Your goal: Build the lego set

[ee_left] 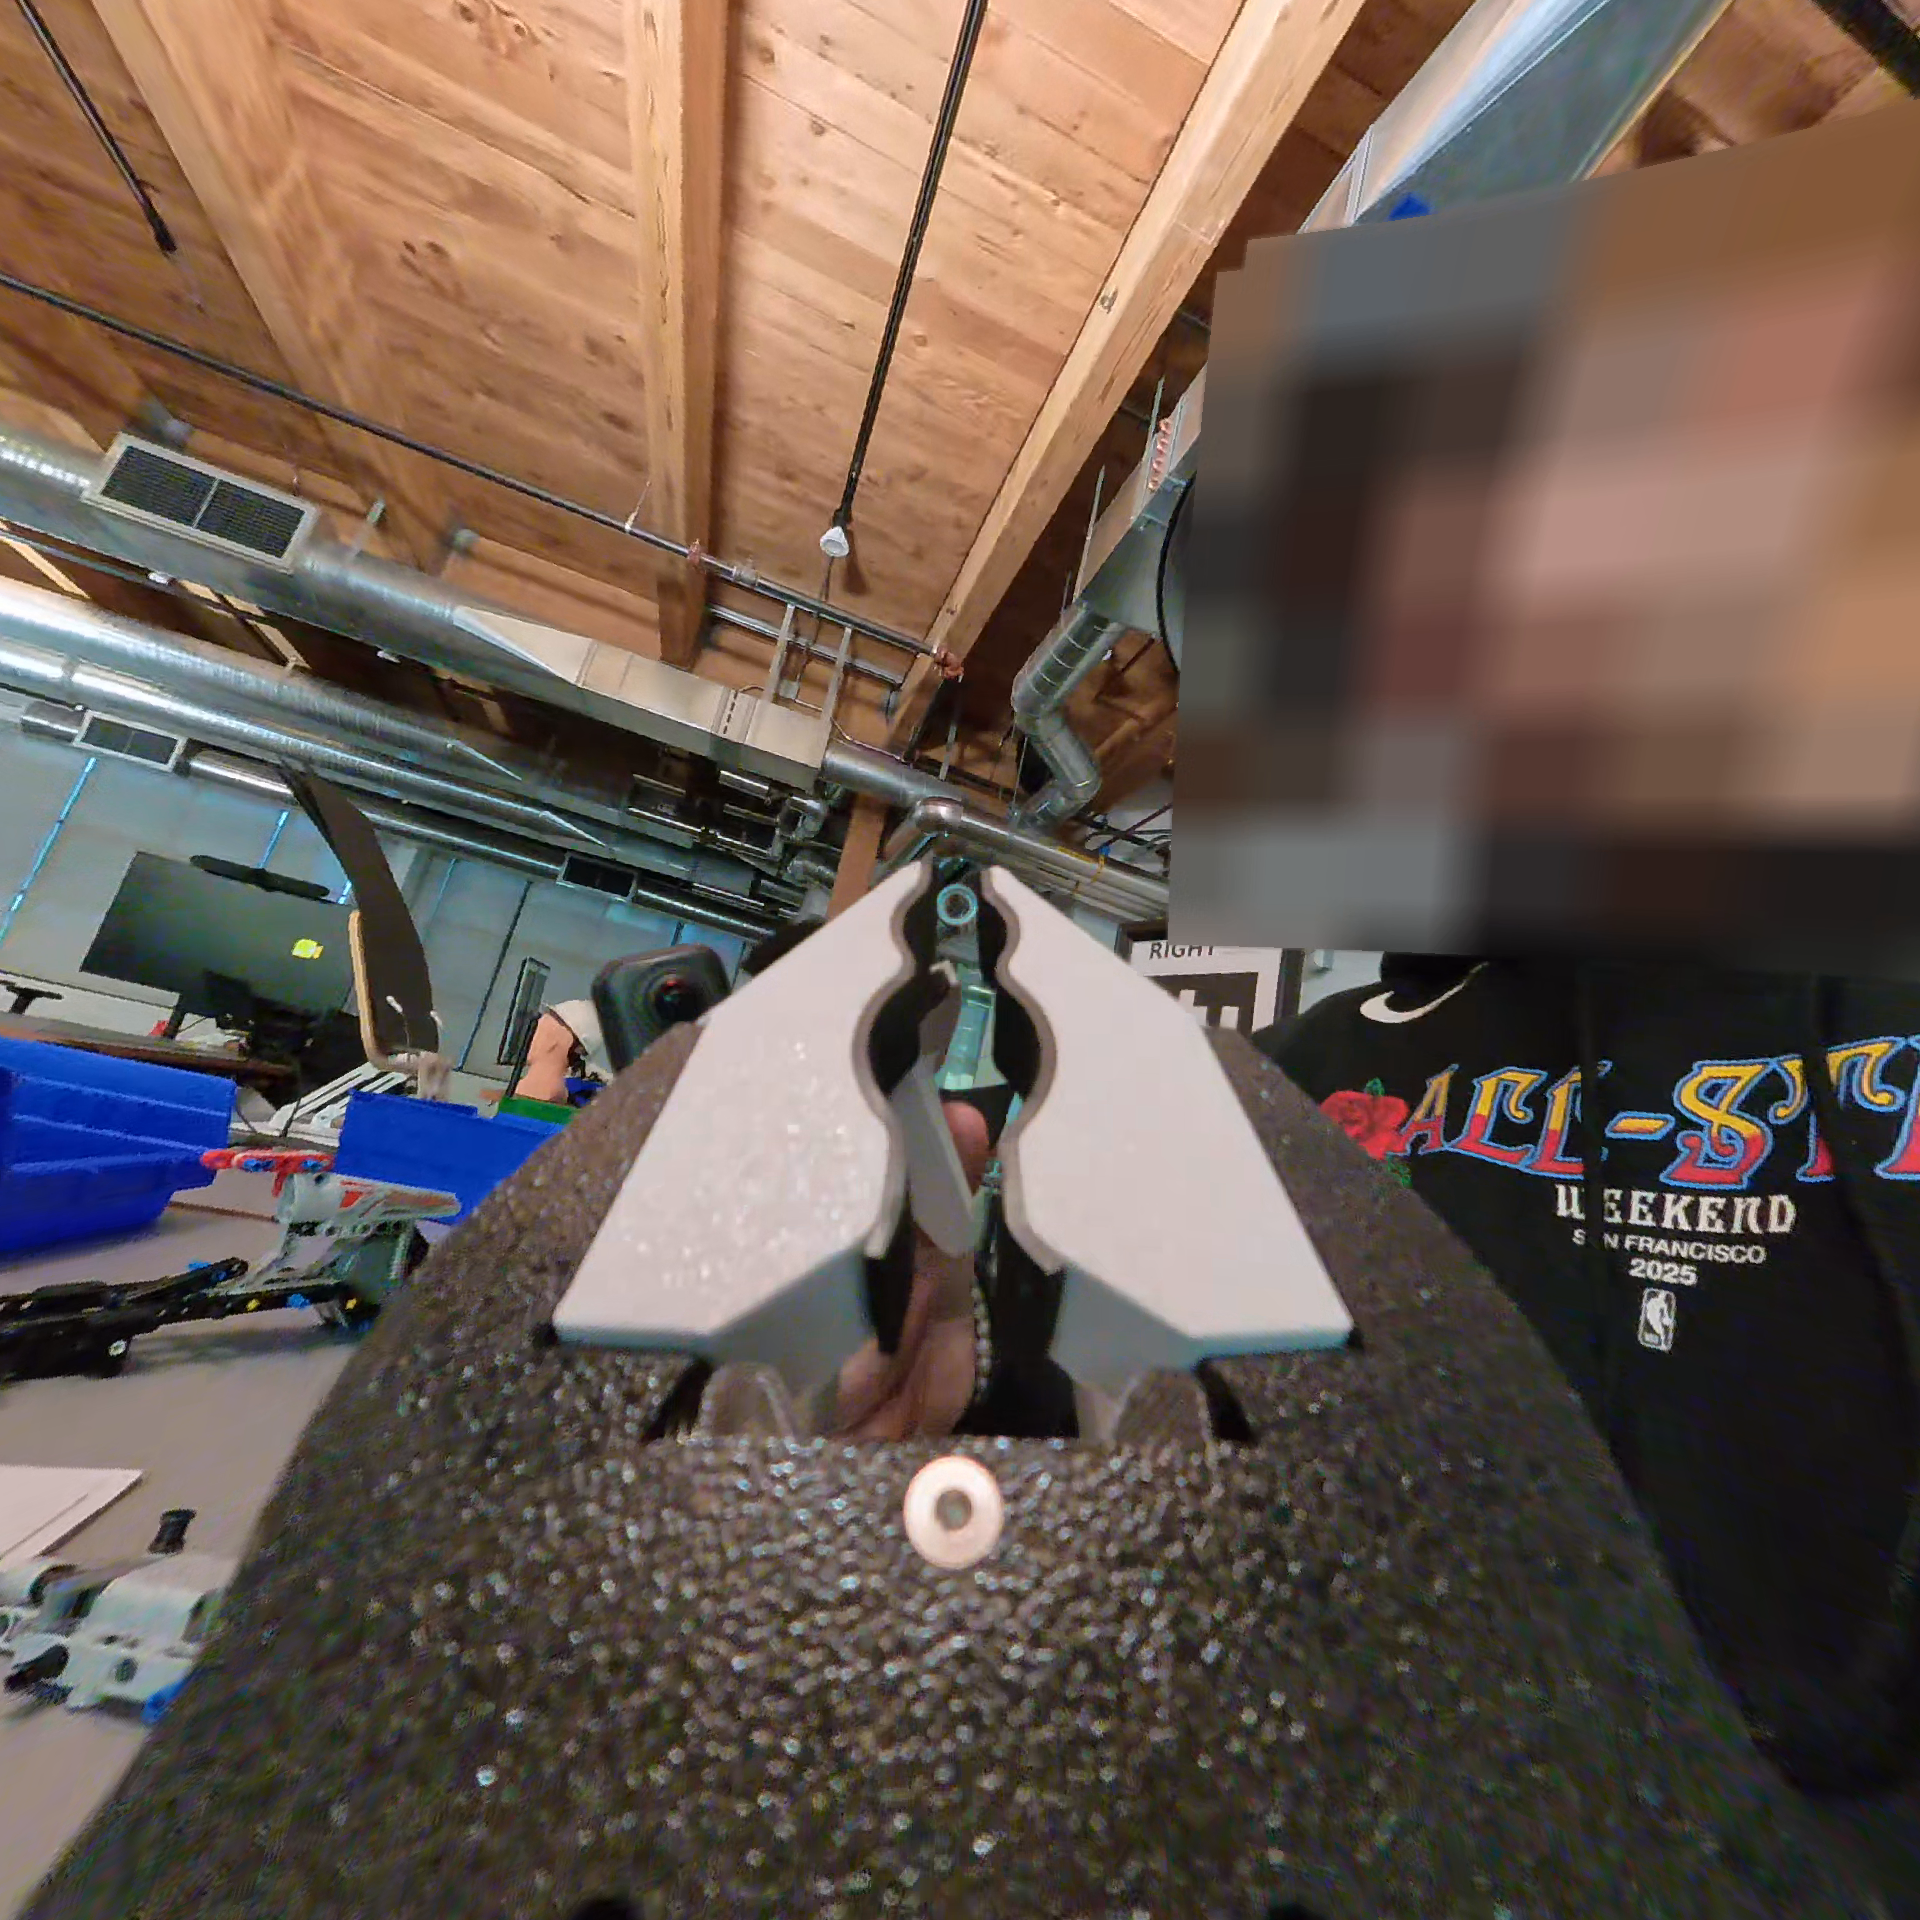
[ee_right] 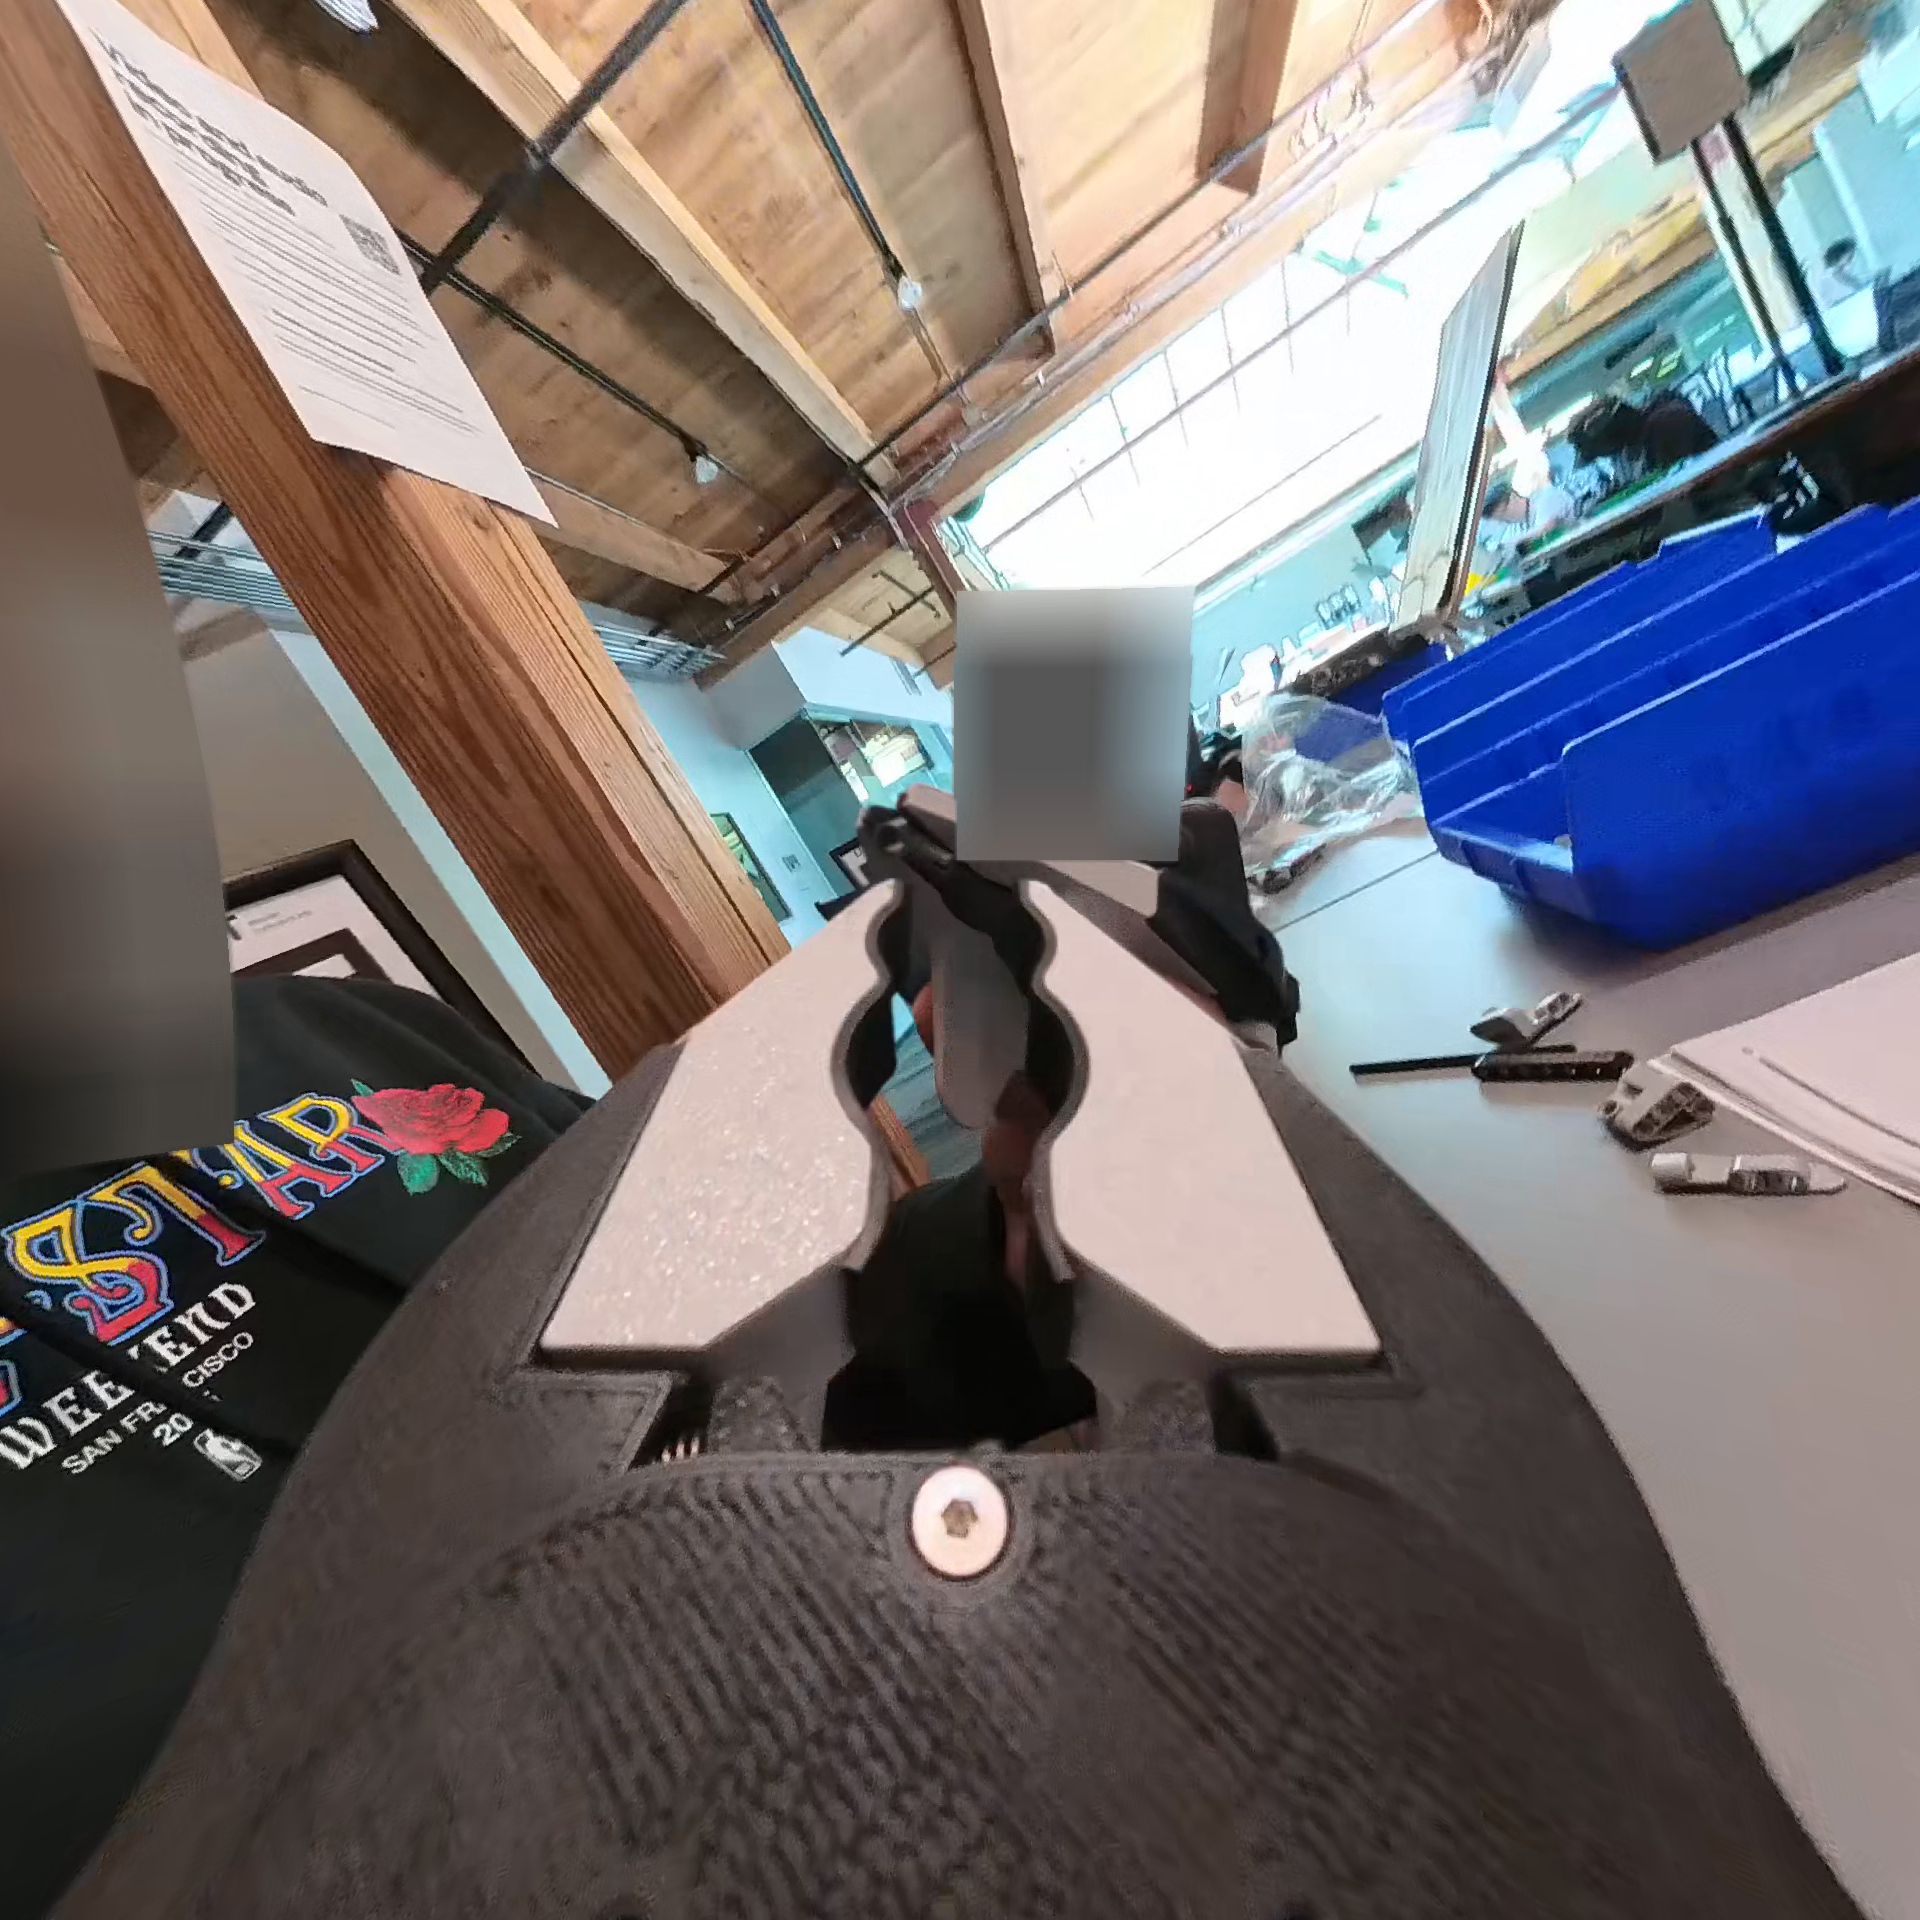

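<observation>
Fingers on the left gripper (ee_left: 951, 914) are nearly closed, with only a thin gap at the tips. A small grey piece (ee_left: 933, 1164) sits in that gap, and a tiny grey round part (ee_left: 954, 907) sits right at the tips. The left fingers look like they pinch the grey piece, but it is hard to be sure. Both grippers are lifted up and tilted toward the wooden ceiling, off the bench (ee_left: 208, 1403).

The right gripper (ee_right: 961, 899) is also nearly closed. A grey and black lego piece (ee_right: 971, 1029) sticks up between its fingers, past the tips. A blur patch hides the top of it, so I cannot tell if the right fingers truly squeeze it.

A half-built lego model (ee_left: 343, 1226) with grey, red and black parts stands on the bench, far to the left of the left gripper. More small grey pieces (ee_left: 94, 1642) lie near the bench's front-left corner, beside a white sheet.

In the right wrist view, loose grey and black lego bits (ee_right: 1652, 1112) lie on the bench to the right of the fingers, next to white paper (ee_right: 1818, 1070). Blue bins (ee_right: 1662, 727) stand behind them at the far edge. There is bare bench between the right gripper and those bits. A person in a black printed shirt (ee_left: 1662, 1351) is close behind both grippers.
</observation>
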The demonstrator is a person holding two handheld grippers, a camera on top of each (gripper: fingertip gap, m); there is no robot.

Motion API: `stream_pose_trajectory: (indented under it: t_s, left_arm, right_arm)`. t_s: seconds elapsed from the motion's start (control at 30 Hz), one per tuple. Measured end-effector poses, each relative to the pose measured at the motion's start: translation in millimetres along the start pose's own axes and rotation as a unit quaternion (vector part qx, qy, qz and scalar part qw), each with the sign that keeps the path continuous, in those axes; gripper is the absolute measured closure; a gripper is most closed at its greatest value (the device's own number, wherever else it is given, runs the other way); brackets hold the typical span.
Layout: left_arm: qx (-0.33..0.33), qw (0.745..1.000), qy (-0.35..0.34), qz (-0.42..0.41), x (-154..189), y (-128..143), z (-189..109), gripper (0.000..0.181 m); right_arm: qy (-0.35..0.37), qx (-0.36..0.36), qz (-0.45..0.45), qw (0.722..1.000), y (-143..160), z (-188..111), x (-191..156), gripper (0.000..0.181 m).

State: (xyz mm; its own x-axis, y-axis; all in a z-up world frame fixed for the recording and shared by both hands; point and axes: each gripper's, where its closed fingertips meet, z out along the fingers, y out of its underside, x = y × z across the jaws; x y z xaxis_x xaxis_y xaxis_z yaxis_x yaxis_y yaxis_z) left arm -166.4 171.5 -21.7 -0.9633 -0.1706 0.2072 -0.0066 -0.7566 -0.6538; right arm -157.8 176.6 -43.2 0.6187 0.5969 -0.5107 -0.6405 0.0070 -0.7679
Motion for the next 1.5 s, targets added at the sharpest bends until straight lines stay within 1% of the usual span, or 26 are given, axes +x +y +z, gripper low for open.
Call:
stream_pose_trajectory:
  t_s: [0.07,0.17,0.3,0.43,0.53,0.6,0.67,0.73,0.8,0.83,0.9,0.97,1.13,1.2,1.27,1.33,1.37,1.43,1.5]
  left_arm:
    - [-0.001,1.000,0.003,-0.002,0.6,0.3,-0.1,0.177]
    - [0.003,1.000,0.011,-0.016,1.6,0.8,0.1,0.177]
    - [-0.008,1.000,0.016,-0.024,1.9,6.8,0.6,0.178]
    - [-0.012,1.000,0.012,-0.024,0.3,7.4,-0.6,0.177]
    - [-0.012,1.000,0.004,-0.013,-0.9,6.6,0.1,0.177]
    - [-0.006,1.000,-0.003,-0.014,-2.3,4.7,0.2,0.178]
    - [0.010,1.000,-0.006,-0.027,-3.7,0.4,0.7,0.177]
    - [0.022,0.999,-0.014,-0.047,-7.5,-1.1,0.7,0.177]
    - [0.021,0.998,-0.017,-0.059,-9.6,1.8,1.4,0.177]
    - [0.021,0.998,-0.016,-0.061,-9.6,3.0,2.0,0.177]
    - [0.026,0.997,-0.017,-0.068,-10.3,3.7,2.9,0.178]
    - [0.022,0.997,-0.018,-0.068,-10.3,4.8,3.7,0.178]
    - [0.003,0.998,-0.035,-0.048,-12.8,7.3,4.2,0.177]
    - [-0.008,0.998,-0.045,-0.035,-15.5,9.3,1.9,0.177]
    - [-0.028,0.998,-0.061,-0.013,-19.6,11.8,-0.7,0.177]
    - [-0.078,0.992,-0.087,0.038,-24.3,16.3,-6.0,0.177]
    - [-0.113,0.986,-0.101,0.077,-26.0,18.4,-9.8,0.176]
    - [-0.186,0.961,-0.129,0.158,-29.5,20.5,-18.2,0.177]
    - [-0.261,0.925,-0.145,0.234,-30.5,22.7,-27.1,0.176]
  right_arm:
    - [-0.003,0.001,0.010,1.000,1.6,0.6,0.9,0.162]
    - [-0.035,0.023,0.039,0.998,-0.8,2.3,-4.4,0.161]
    - [-0.062,0.031,0.061,0.996,1.2,4.6,-7.2,0.161]
    - [-0.079,0.038,0.060,0.994,-0.3,4.3,-11.4,0.169]
    - [-0.071,0.040,0.025,0.996,-0.6,4.3,-11.6,0.169]
    - [-0.044,0.038,-0.035,0.998,-1.5,4.0,-9.2,0.171]
    - [-0.006,0.029,-0.115,0.993,-1.6,3.5,-6.2,0.176]
    - [0.048,0.015,-0.205,0.977,-2.1,2.7,-0.1,0.173]
    - [0.092,0.005,-0.289,0.953,-3.7,1.7,2.8,0.169]
    - [0.108,0.004,-0.321,0.941,-5.3,1.4,2.9,0.167]
    - [0.134,-0.006,-0.373,0.918,-6.0,0.9,3.2,0.170]
    - [0.141,-0.019,-0.411,0.900,-4.2,1.5,1.0,0.177]
    - [0.175,-0.041,-0.478,0.860,-4.6,0.0,2.4,0.178]
    - [0.192,-0.064,-0.499,0.843,-2.4,-1.4,6.2,0.178]
    - [0.207,-0.089,-0.504,0.834,-1.3,-3.4,10.9,0.178]
    - [0.222,-0.116,-0.504,0.827,1.8,-5.7,18.4,0.178]
    - [0.225,-0.129,-0.496,0.829,4.4,-6.3,21.8,0.179]
    - [0.227,-0.151,-0.478,0.835,9.4,-7.9,28.7,0.179]
    - [0.219,-0.174,-0.467,0.839,16.4,-8.9,33.7,0.178]
